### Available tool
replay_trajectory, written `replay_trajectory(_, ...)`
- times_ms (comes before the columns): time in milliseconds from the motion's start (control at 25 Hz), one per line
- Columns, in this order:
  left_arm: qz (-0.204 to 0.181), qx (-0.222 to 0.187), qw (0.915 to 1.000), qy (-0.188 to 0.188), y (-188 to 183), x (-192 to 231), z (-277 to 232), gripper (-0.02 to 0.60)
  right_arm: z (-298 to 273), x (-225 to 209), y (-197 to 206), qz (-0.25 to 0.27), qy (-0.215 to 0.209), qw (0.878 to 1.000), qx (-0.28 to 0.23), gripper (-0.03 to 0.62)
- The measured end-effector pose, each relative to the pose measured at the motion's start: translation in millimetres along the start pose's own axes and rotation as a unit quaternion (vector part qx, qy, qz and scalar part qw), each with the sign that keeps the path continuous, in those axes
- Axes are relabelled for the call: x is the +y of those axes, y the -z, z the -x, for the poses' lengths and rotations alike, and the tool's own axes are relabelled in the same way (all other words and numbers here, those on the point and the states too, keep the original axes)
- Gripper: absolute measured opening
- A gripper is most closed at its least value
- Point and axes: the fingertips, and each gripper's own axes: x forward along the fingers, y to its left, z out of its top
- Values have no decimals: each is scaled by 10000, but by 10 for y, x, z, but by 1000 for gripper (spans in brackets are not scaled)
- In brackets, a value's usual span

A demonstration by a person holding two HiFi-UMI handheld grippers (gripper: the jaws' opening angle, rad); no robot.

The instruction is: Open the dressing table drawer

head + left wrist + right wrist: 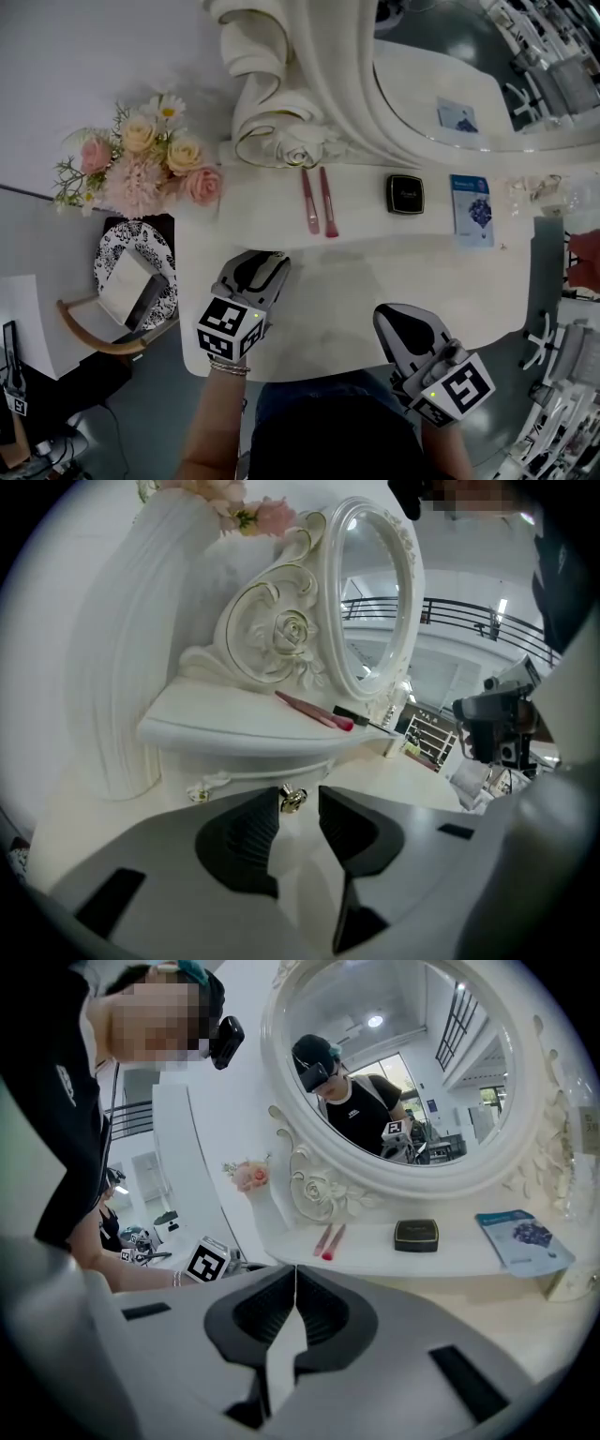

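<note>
Nearest the person, the left tool point(265, 265) hangs at the near edge of the white, curved dressing surface point(375, 272), towards its left corner, tipped a little downward with its two dark ribbed jaws standing apart and gripping nothing. Seen along those jaws, a small round brass-coloured knob point(292, 799) sits right at the gap between the tips, slightly nearer the left jaw. No pad presses on it, and whether it is already inside the gap or just beyond it cannot be told. The knob sticks out of the white drawer front point(246, 769), which lies under the overhanging near edge of the surface and looks shut. The pull therefore seems to run straight back towards the person, along the line the left tool points. The right tool point(296, 1279) hovers further along the near edge, towards the right corner, with its jaws pressed together and empty. It is well apart from the knob, so the left hand is clearly the nearer one for the grasp. Further back, near the far edge of the surface, lie two slim pink sticks point(319, 202) side by side, a black square compact point(405, 193) and a blue booklet point(472, 209). Behind them rise the white carved rose scroll point(300, 150) and the oval white-framed mirror point(412, 1072), and a bunch of pink and cream flowers point(141, 159) stands off the far left corner.
</note>
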Motion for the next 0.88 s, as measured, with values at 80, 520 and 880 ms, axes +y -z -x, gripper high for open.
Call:
replay_trajectory(80, -32, 23, 9999, -96, 2, 17, -14, 138, 8, -2, 11, 7, 16, 10000, 17, 18)
replay_trajectory(520, 14, 168, 9996, -238, 33, -13, 16, 94, 82, 7, -45, 144, 1, 9999, -95, 18)
replay_trajectory(880, 160, 234, 9992, -265, 165, -158, 140, 94, 168, 17, -45, 184, -64, 9997, -157, 18)
